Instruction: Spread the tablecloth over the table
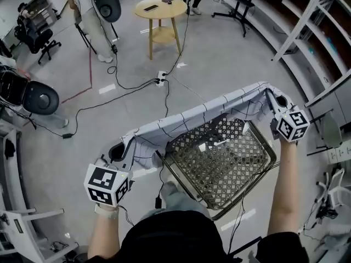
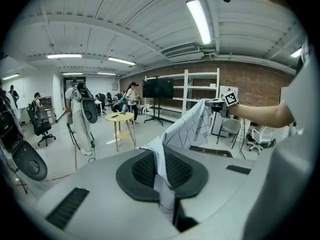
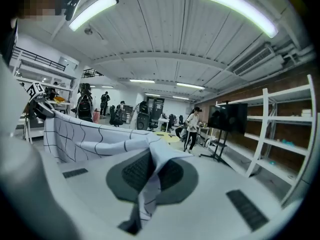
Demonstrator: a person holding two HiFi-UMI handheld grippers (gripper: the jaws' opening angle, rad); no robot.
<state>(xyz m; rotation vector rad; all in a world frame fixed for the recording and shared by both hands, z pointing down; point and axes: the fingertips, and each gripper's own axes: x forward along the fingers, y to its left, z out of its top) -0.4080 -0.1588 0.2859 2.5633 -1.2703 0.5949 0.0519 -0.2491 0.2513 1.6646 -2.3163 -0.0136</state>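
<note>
Tablecloth (image 1: 208, 114) white, thin black grid lines; table (image 1: 219, 169) dark diamond mesh, seemingly grey.

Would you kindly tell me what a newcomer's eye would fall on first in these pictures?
First, the white tablecloth with thin black lines, stretched like a banner between the left tongs and the right tongs, each shut on an end. Just below it in the head view stands the dark metal lattice-top table, its top uncovered. Farther off, near the top edge, stands a round pale wooden side table.
</note>
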